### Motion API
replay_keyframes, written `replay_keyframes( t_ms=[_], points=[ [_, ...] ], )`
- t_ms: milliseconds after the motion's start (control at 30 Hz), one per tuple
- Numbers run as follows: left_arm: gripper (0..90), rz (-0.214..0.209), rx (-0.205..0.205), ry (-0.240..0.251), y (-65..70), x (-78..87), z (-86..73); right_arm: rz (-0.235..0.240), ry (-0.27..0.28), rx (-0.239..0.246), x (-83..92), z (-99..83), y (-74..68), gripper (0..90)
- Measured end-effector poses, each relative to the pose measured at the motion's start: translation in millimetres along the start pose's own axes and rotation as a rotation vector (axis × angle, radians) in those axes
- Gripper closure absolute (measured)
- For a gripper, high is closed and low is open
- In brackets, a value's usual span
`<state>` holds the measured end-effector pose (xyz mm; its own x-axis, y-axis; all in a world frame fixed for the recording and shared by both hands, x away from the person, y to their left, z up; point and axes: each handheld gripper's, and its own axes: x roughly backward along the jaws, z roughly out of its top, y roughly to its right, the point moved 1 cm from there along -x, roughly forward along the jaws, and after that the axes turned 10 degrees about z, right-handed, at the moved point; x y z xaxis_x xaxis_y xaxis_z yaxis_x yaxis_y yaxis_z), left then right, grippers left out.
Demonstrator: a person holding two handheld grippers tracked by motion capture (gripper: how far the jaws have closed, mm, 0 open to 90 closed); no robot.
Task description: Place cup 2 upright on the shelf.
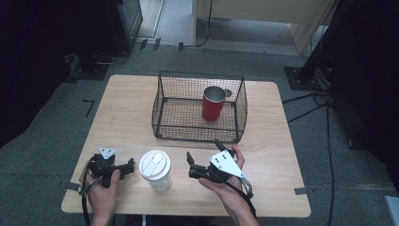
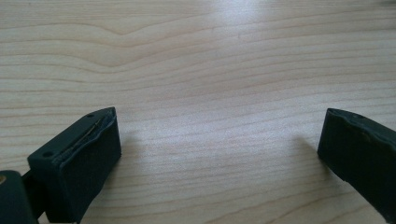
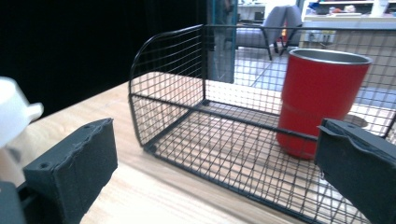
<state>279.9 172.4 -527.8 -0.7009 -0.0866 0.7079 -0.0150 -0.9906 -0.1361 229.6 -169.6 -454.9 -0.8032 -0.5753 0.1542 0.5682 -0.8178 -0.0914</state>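
Two grippers, left gripper (image 1: 128, 166) and right gripper (image 1: 189, 158), jaws apart, empty | lidded white cup (image 1: 155, 168) between them: light, thin-walled, likely slippery | grasp mid-body, gently.

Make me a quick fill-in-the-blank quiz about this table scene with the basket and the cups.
1. The red cup stands inside the wire ____.
2. The clear cup near the table's front edge has a ____ lid.
3. Both the left tool and the right tool have their jaws ____.

Missing words: basket; white; open
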Motion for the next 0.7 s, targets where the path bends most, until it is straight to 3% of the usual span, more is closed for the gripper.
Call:
replay_keyframes(
  t_ms=[700],
  points=[
    [0.0,0.000,0.000,0.000,-0.1,0.0,0.0,0.103,-0.058,0.027,-0.2,-30.6,-31.3,0.0]
  ],
)
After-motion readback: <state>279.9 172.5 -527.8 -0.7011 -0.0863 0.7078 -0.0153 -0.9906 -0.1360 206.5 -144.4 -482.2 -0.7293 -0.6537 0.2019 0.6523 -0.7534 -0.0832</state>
